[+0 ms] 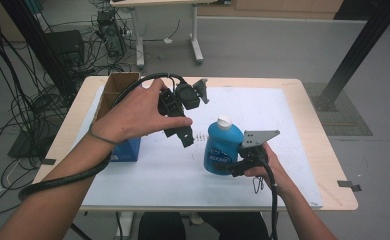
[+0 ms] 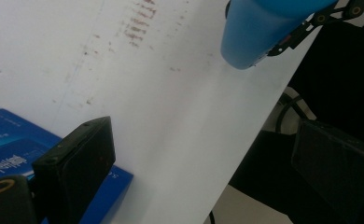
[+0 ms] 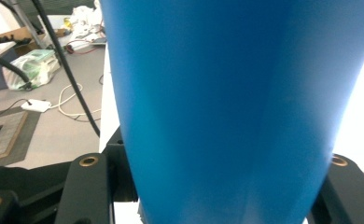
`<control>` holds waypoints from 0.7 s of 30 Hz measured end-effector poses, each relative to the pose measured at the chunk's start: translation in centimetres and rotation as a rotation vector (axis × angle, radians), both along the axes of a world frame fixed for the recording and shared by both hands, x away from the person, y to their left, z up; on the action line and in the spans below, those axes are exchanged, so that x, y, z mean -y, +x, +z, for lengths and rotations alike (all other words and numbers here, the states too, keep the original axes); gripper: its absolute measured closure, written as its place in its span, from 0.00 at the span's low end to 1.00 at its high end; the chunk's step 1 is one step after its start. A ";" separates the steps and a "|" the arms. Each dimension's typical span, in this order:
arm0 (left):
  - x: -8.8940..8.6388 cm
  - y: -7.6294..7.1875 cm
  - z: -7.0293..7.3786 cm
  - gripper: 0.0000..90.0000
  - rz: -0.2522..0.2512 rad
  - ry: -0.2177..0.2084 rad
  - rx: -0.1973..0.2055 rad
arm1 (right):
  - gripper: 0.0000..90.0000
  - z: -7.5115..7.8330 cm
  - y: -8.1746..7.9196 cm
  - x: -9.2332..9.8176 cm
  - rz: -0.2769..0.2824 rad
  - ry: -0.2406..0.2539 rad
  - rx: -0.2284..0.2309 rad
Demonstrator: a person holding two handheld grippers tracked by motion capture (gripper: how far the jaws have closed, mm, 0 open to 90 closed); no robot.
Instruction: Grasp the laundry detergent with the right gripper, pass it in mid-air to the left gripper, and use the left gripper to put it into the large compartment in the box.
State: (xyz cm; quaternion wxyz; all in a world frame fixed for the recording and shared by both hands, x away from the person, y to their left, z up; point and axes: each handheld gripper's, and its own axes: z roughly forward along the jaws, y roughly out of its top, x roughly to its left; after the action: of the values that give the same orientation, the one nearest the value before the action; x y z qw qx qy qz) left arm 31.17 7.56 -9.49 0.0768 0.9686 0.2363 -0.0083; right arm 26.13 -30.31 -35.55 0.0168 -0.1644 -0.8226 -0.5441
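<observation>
A blue plastic bottle with a white cap stands upright on the white sheet that covers the table, near its middle; its contents cannot be seen. At the table's left edge sits an open brown cardboard box; what lies inside it cannot be told. A blue carton rests just in front of that box.

The right gripper is clamped on the bottle's lower body from the person's side, 1 jaw on each flank, as the right gripper view confirms with blue plastic pressed between them.

The left gripper hangs above the sheet, left of the bottle and apart from it. Its 2 jaws stand wide apart with nothing between them.
</observation>
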 end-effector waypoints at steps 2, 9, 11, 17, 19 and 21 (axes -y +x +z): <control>0.3 -0.1 0.0 0.07 -0.008 0.001 -0.004 | 0.45 0.2 0.2 -0.1 0.018 -0.004 0.001; 1.0 -0.6 0.3 0.07 -0.044 -0.009 0.002 | 0.45 0.8 0.9 -0.4 0.061 -0.008 0.000; 1.2 -0.6 0.3 0.07 -0.053 -0.013 -0.002 | 0.45 1.0 1.2 -0.6 0.076 -0.012 0.002; 1.6 -1.0 0.6 0.07 -0.075 -0.018 -0.003 | 0.45 2.2 2.5 -1.3 0.145 -0.048 0.002; 1.8 -1.2 0.7 0.07 -0.084 -0.014 -0.005 | 0.45 2.5 3.0 -1.5 0.170 -0.054 -0.001; 1.9 -1.5 0.7 0.07 -0.094 -0.019 0.001 | 0.45 3.0 3.6 -1.9 0.198 -0.065 -0.001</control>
State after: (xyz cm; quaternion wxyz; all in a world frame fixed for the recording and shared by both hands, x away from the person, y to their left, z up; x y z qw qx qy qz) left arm 29.70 5.64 -8.82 0.0856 0.9779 0.1905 -0.0138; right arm 29.68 -28.42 -32.60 0.0656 -0.0829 -0.8521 -0.5126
